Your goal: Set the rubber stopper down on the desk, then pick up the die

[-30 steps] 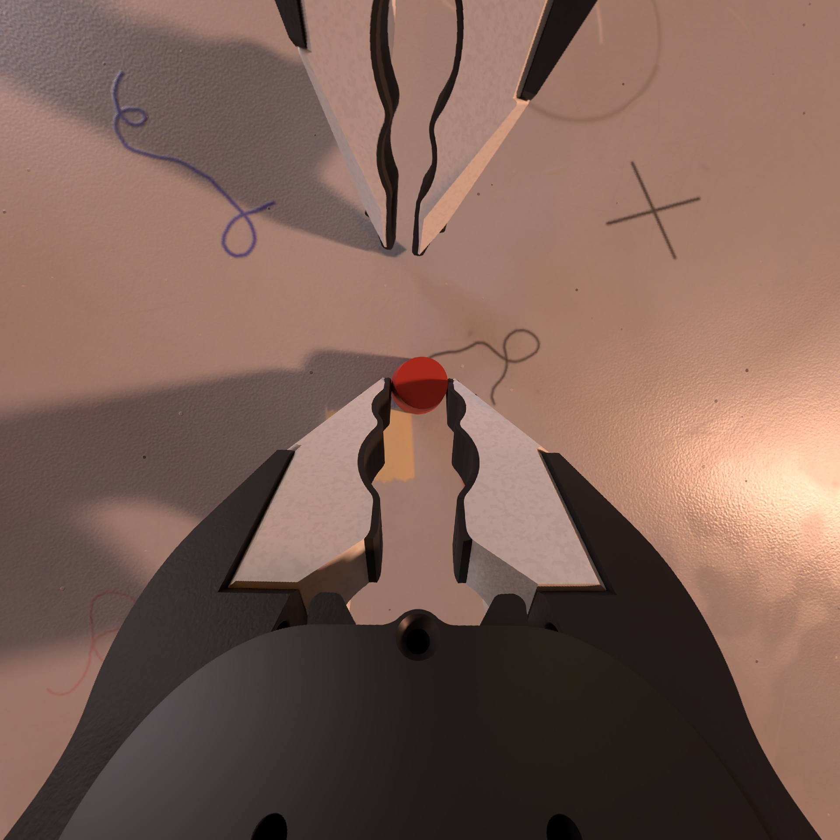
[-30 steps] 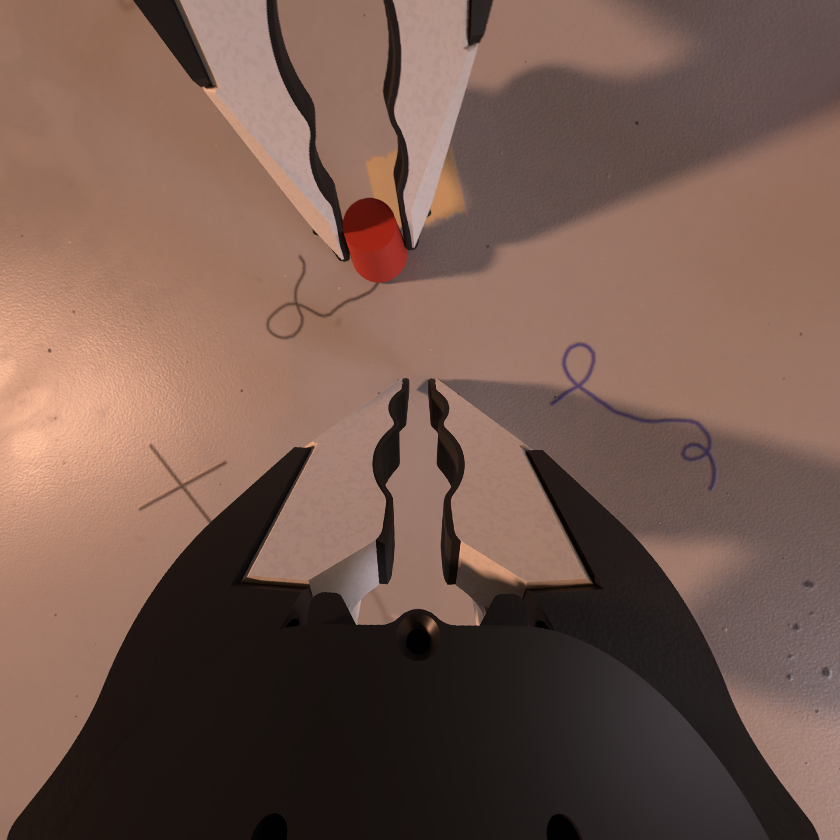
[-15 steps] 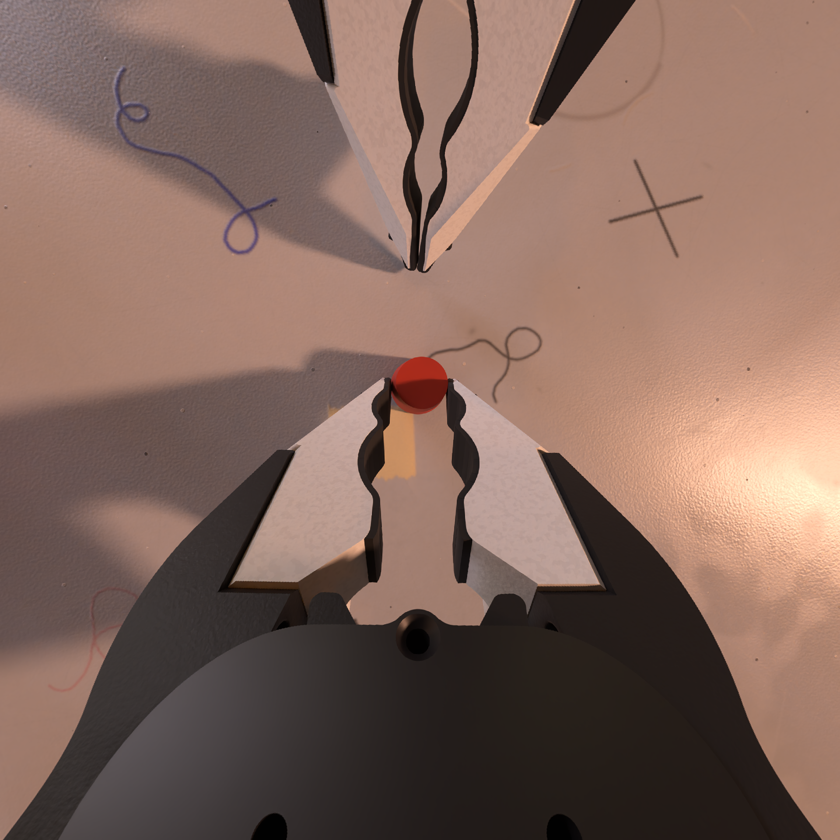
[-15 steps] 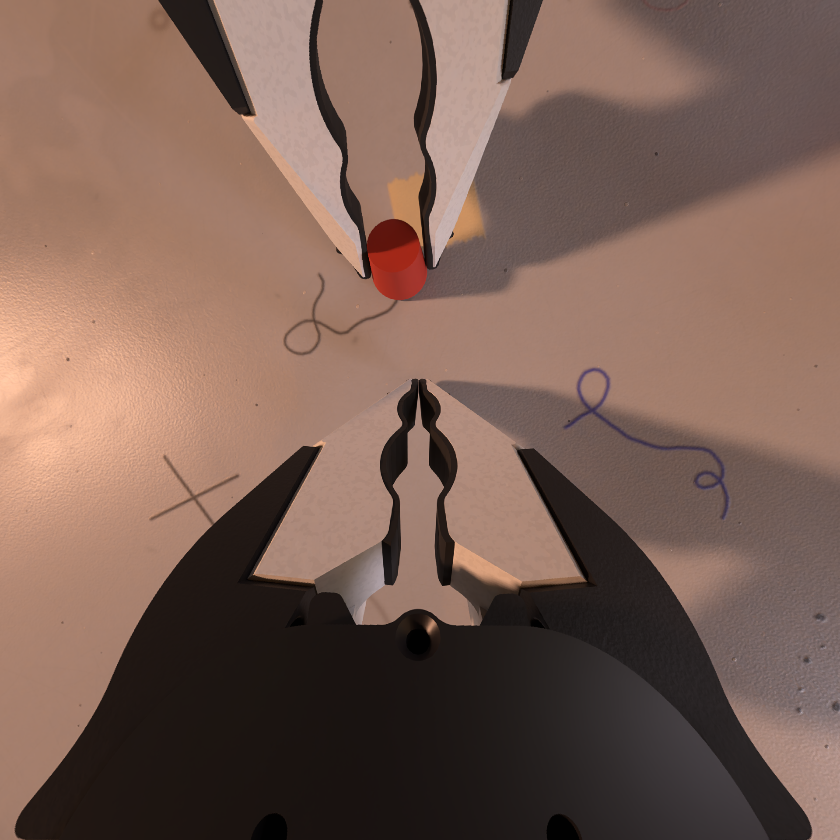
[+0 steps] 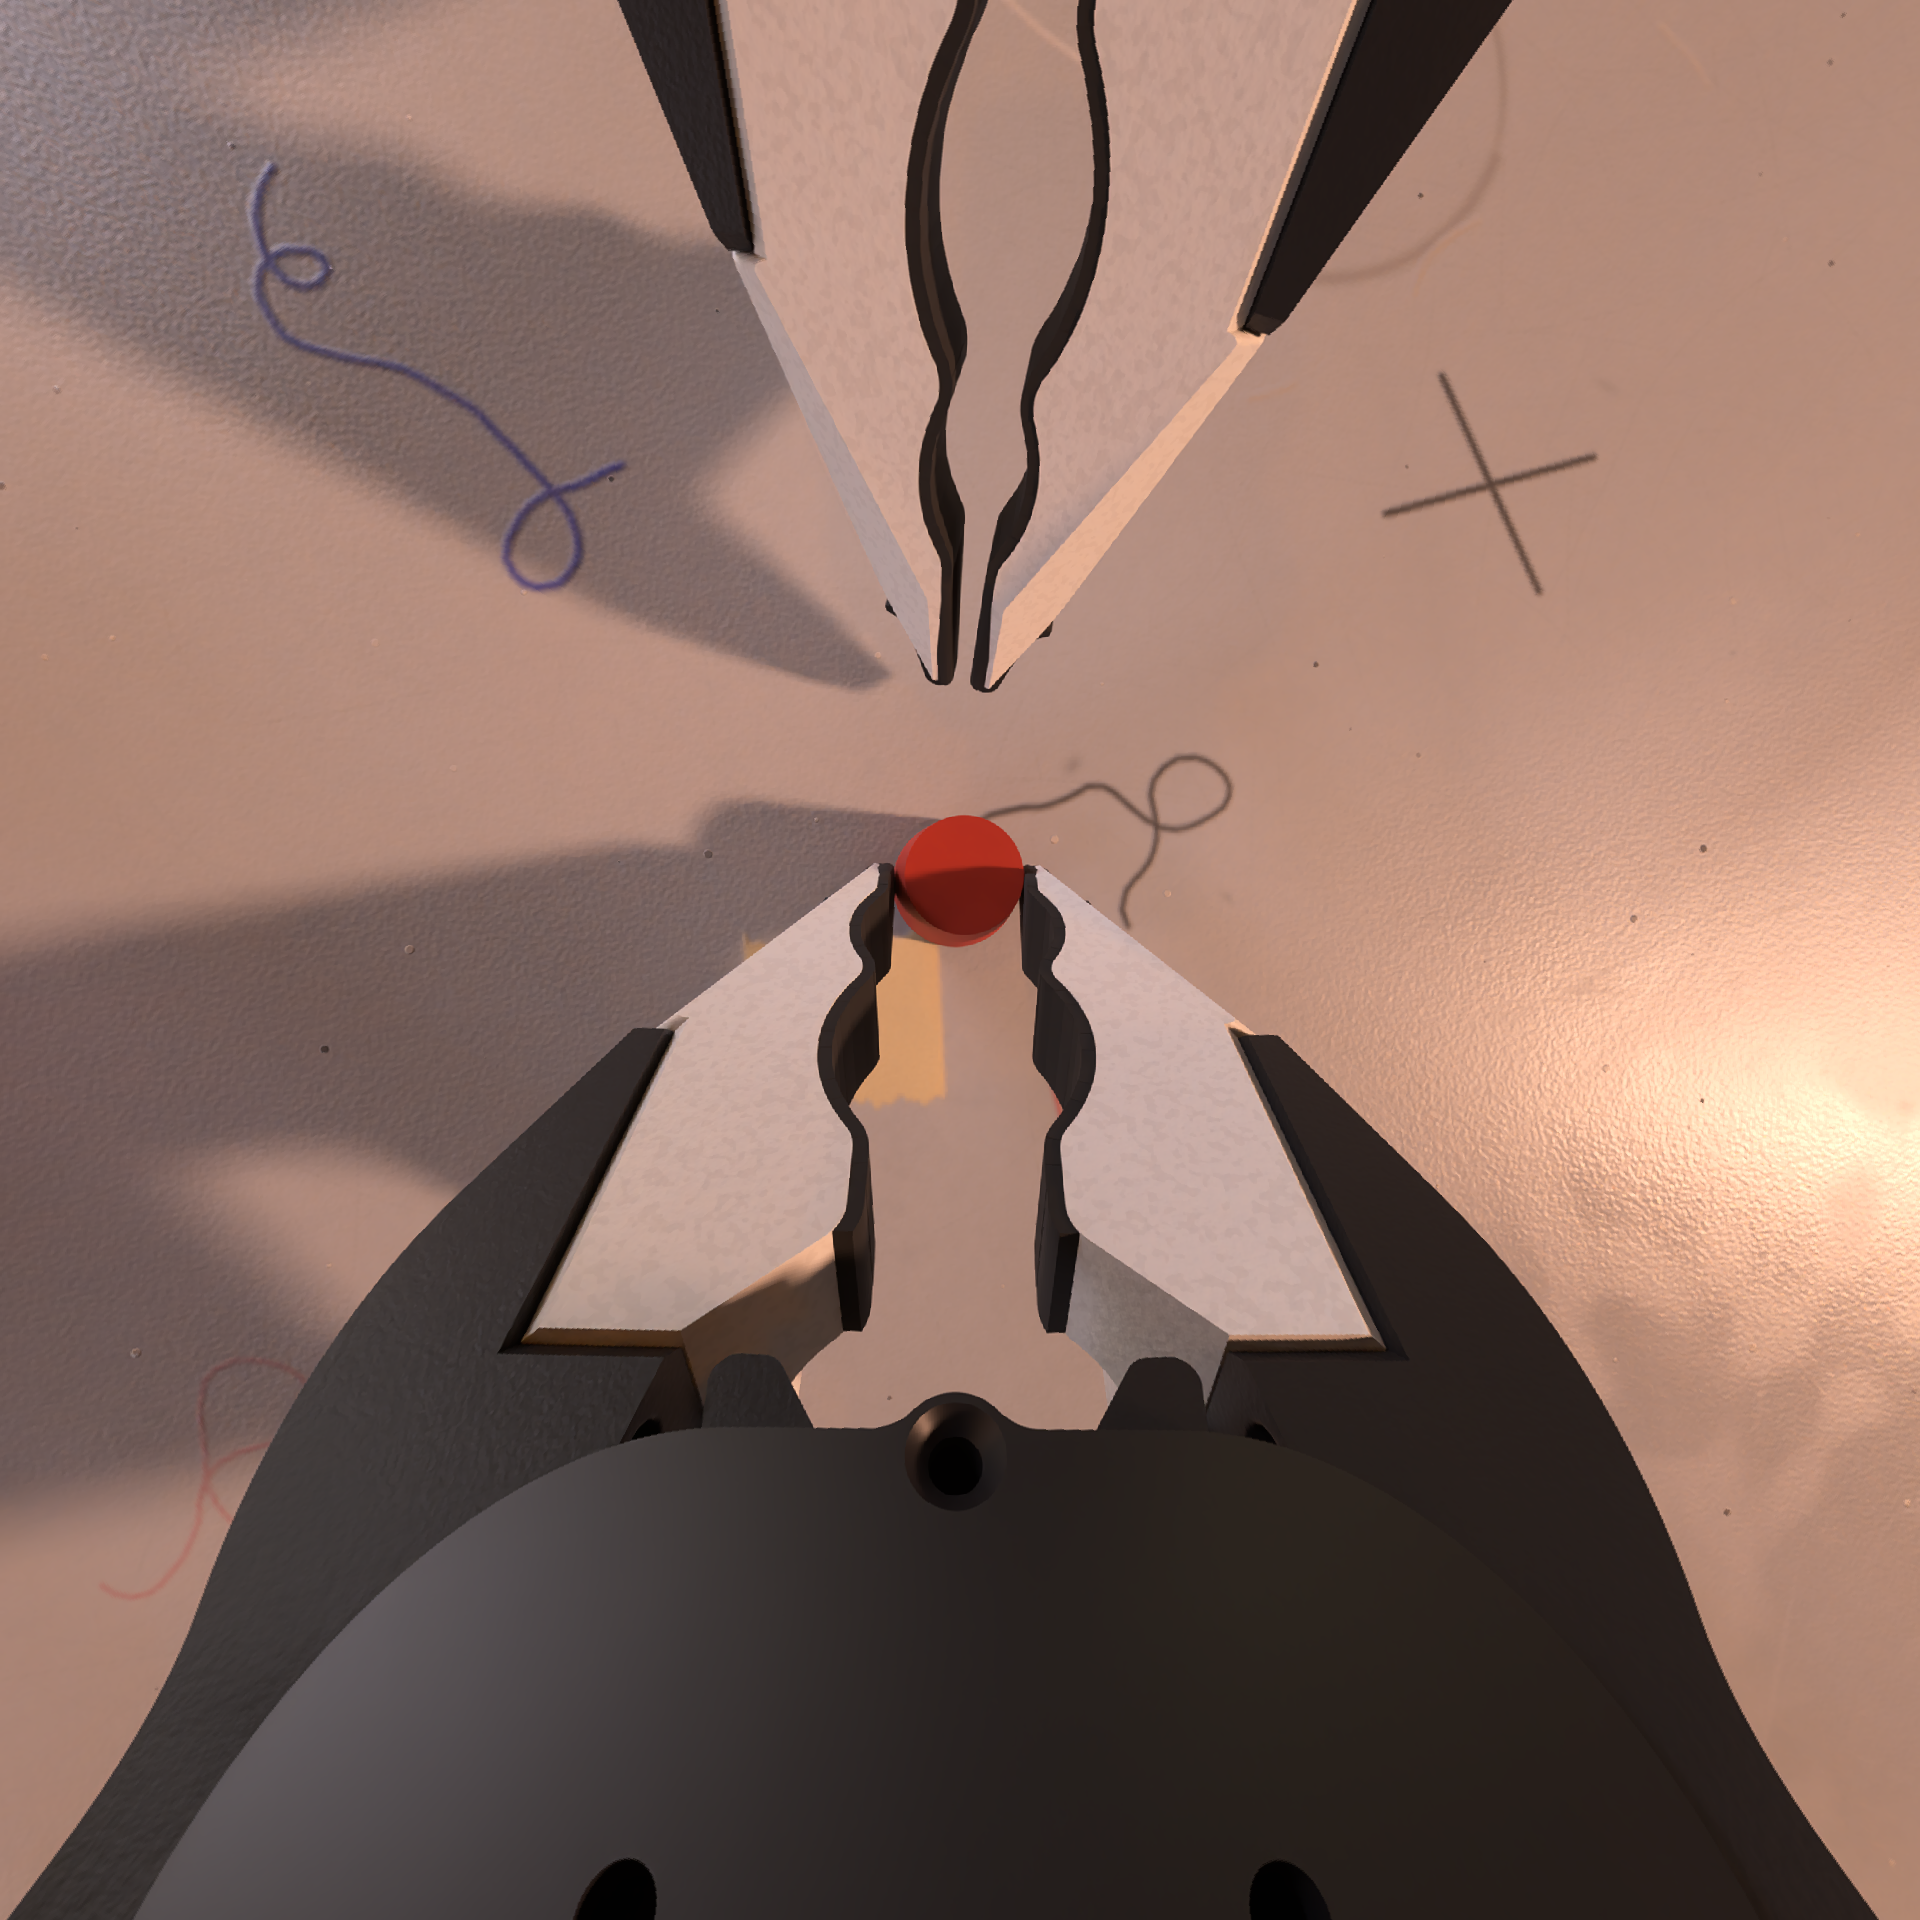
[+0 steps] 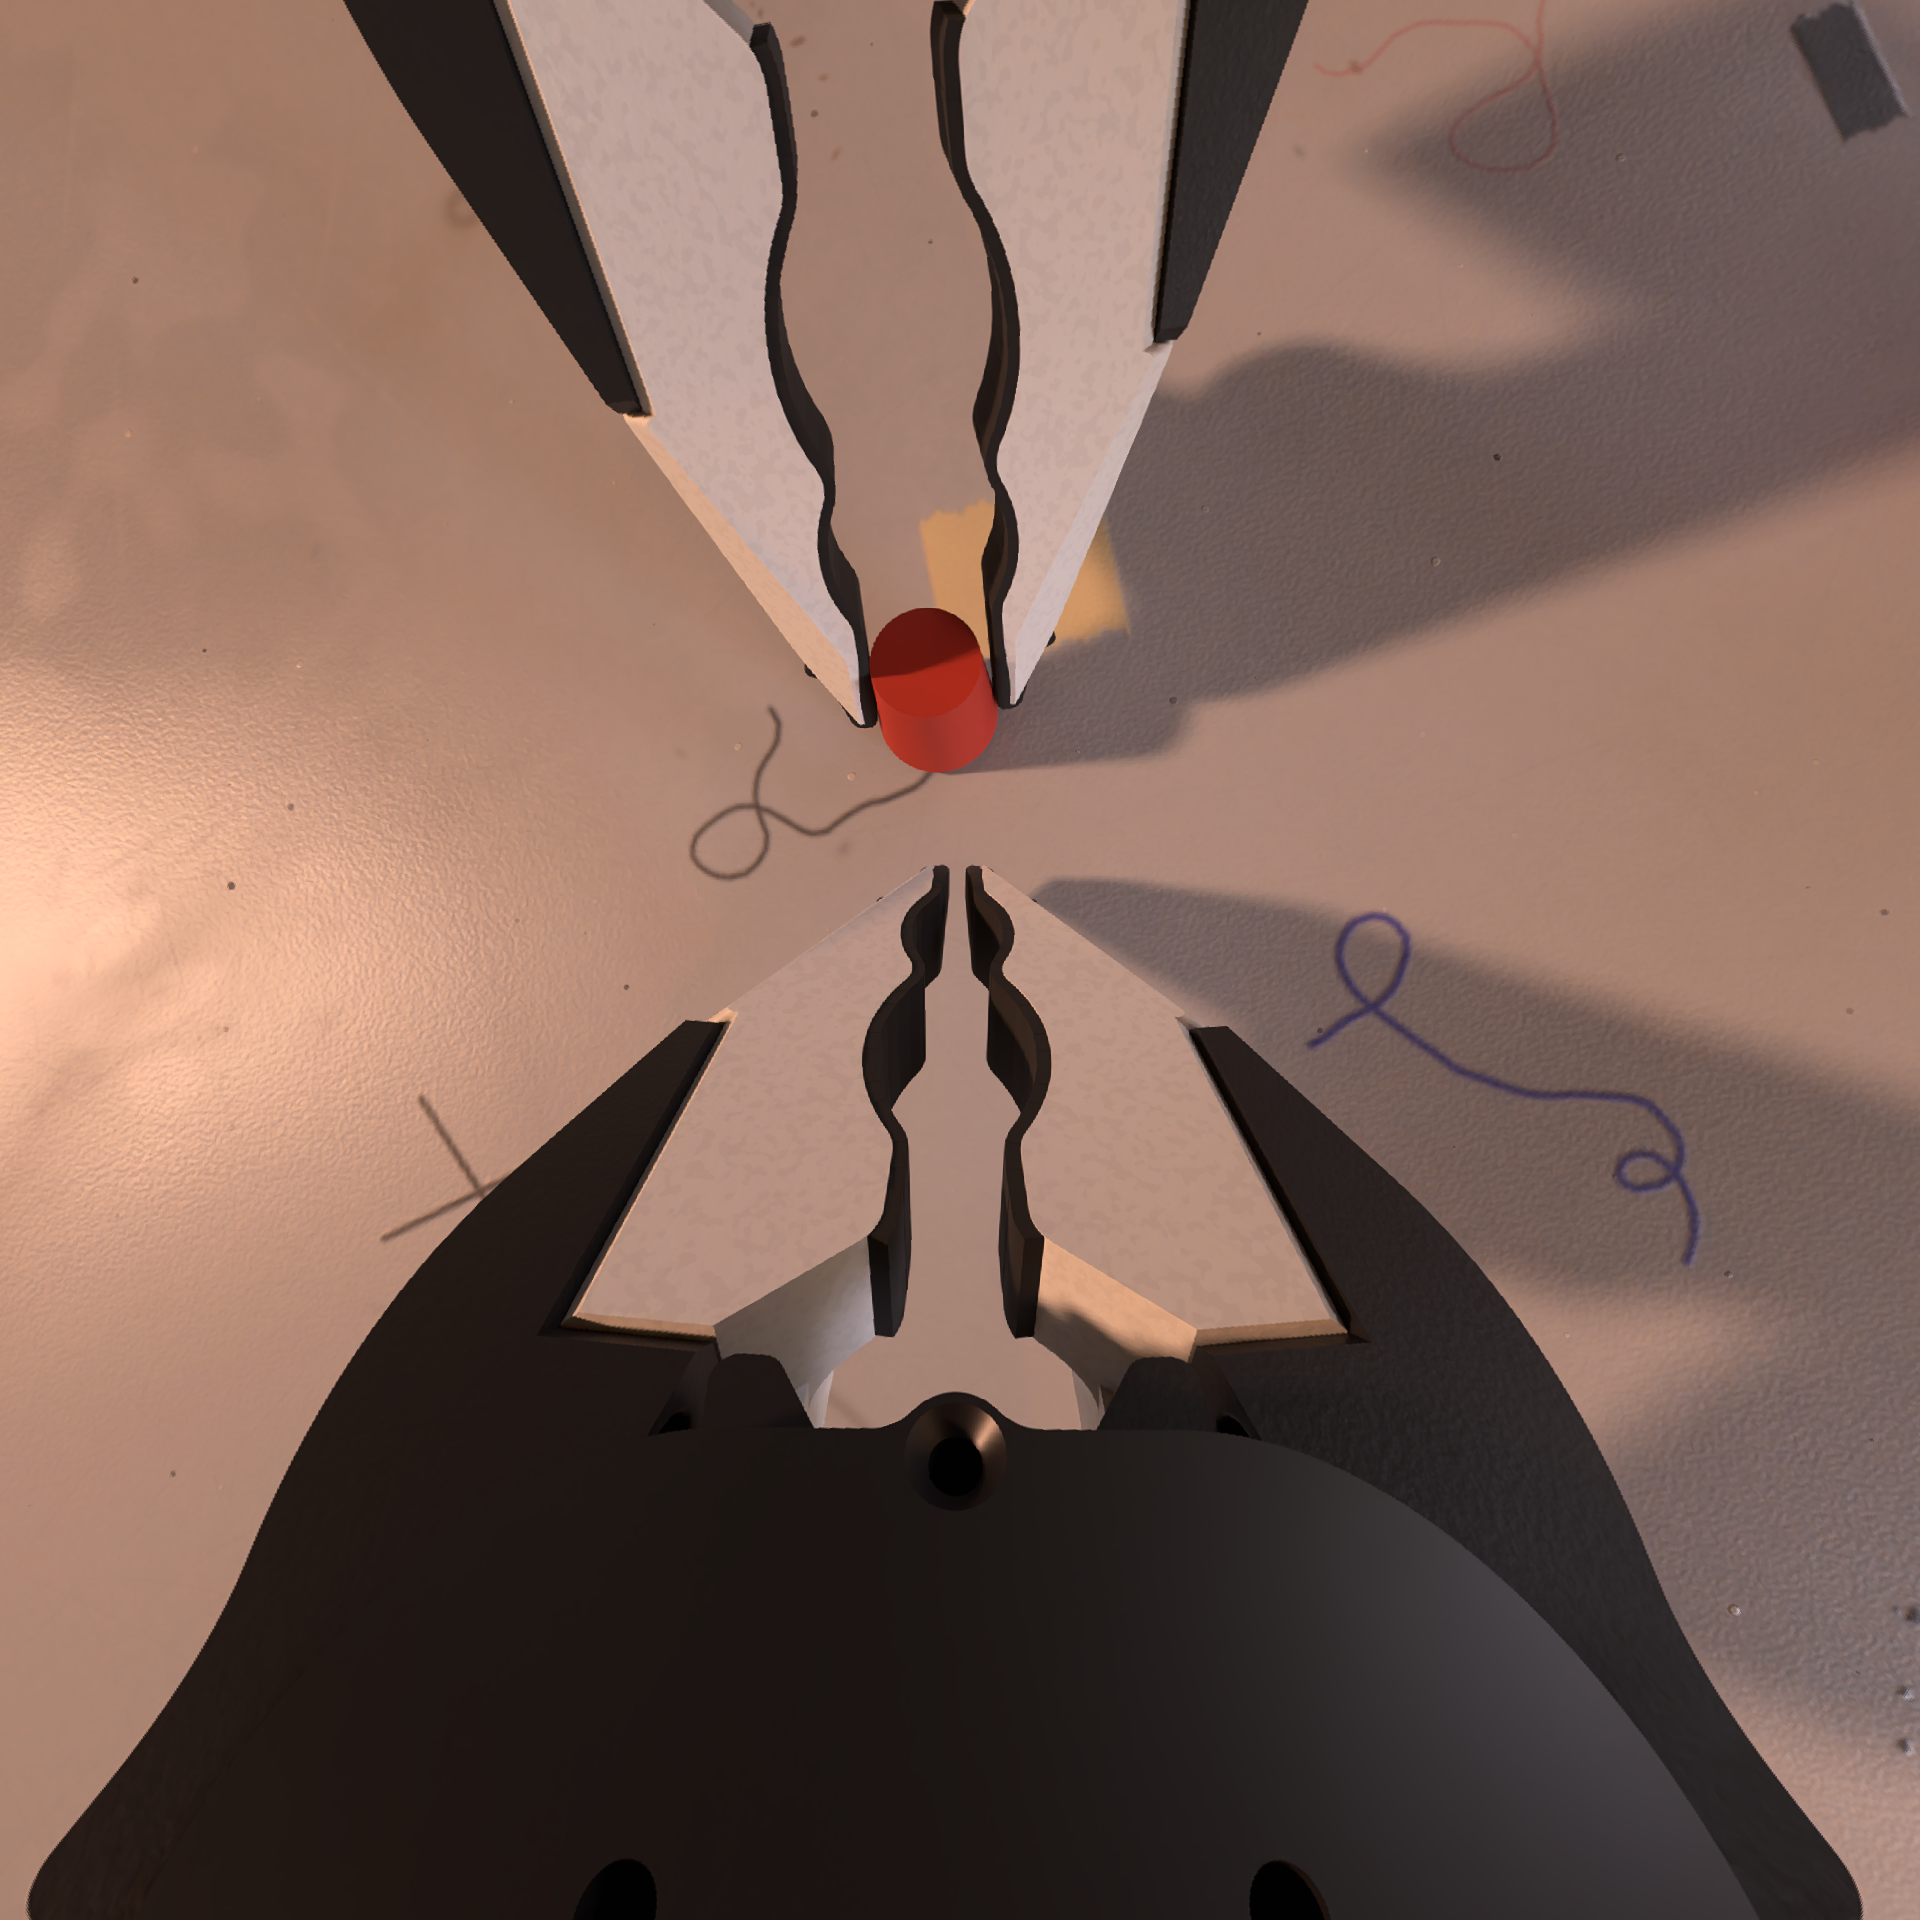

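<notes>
My left gripper (image 5: pixel 958 878) is shut on a red rubber stopper (image 5: pixel 958 883), pinched between the fingertips just above the tan desk. The right wrist view shows the stopper (image 6: pixel 928 691) as a short cylinder in the left gripper (image 6: pixel 928 712), with its lower end close to the desk. My right gripper (image 6: pixel 956 878) faces it from a short way off, shut to a thin slit and empty. It also shows in the left wrist view (image 5: pixel 961 675). No die is in view.
A tan tape patch (image 5: pixel 914 1039) lies under the left fingers. A dark thread (image 5: pixel 1153 821), a blue thread (image 5: pixel 416 374) and a red thread (image 5: pixel 208 1475) lie on the desk. A pencilled cross (image 5: pixel 1491 483) and a grey tape piece (image 6: pixel 1855 62) lie farther out.
My right gripper has closed from a narrow gap to nearly touching and has moved nearer the left gripper. The left gripper and the stopper have not moved.
</notes>
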Robot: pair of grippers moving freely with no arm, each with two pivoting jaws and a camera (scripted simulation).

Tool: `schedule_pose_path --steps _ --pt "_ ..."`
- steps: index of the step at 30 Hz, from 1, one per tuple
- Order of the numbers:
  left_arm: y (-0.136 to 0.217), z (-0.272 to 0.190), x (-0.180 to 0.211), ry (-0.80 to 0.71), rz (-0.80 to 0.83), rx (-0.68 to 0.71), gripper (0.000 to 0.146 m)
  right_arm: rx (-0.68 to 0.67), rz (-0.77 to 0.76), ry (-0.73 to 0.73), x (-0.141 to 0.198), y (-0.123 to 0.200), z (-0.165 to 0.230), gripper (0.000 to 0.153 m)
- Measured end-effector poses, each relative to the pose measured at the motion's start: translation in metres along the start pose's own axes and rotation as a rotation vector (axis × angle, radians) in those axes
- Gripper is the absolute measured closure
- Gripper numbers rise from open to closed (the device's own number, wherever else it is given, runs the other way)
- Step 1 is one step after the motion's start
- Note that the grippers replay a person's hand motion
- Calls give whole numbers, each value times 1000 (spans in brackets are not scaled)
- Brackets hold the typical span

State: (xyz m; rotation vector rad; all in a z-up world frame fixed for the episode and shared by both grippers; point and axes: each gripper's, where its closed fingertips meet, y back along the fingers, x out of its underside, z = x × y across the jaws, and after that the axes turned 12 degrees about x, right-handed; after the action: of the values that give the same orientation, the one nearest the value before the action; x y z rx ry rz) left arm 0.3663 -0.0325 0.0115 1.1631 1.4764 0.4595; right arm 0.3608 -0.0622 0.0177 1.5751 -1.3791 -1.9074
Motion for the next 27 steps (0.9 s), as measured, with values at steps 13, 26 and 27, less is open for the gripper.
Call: schedule_pose_path --steps 13,26,27 --pt "0 0 0 1 1 0 122 24 4 -5 2 -1 -5 147" --pt "1 -1 2 8 11 5 122 32 19 17 0 -2 -3 151" --pt "1 -1 2 9 11 6 122 36 22 21 0 -2 -2 151"
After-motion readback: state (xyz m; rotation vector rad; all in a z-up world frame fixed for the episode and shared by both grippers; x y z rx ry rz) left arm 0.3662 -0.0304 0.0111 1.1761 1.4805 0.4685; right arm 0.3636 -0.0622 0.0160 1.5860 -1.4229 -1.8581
